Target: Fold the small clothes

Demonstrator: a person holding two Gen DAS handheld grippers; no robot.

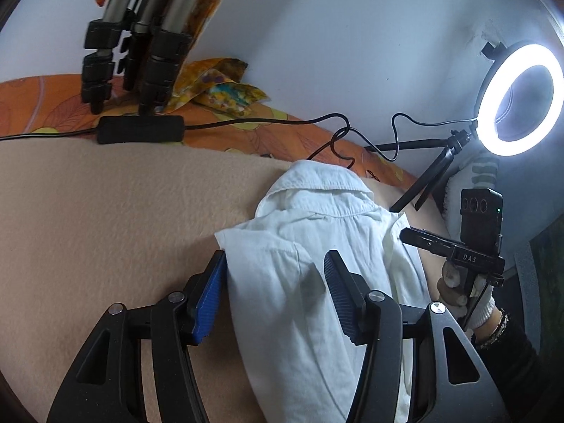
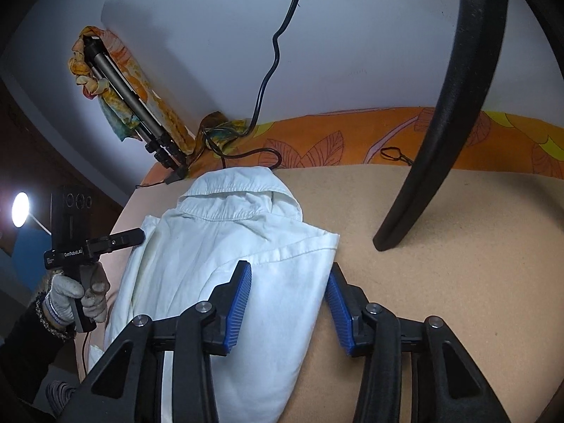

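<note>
A white collared shirt (image 1: pixel 317 232) lies folded lengthwise on a beige blanket (image 1: pixel 105 218), collar towards the wall. My left gripper (image 1: pixel 275 255) is open over the shirt's left folded edge. Its left pad (image 1: pixel 211 296) is beside that edge and its right finger rests on the cloth. My right gripper (image 2: pixel 289 266) is open too, with the right edge of the shirt (image 2: pixel 218 232) lying flat between its blue pads. Each gripper also shows in the other's view, held by a gloved hand: the right gripper (image 1: pixel 405 234) beside the shirt's right side, the left gripper (image 2: pixel 139 236) beside its left.
An orange floral sheet (image 1: pixel 229 134) borders the blanket along the white wall. On it are a folded tripod (image 1: pixel 141 53), a black cable with an inline box (image 1: pixel 141 128) and a lit ring light (image 1: pixel 521 98) on a small stand. A black curved leg (image 2: pixel 440 123) stands right of the shirt.
</note>
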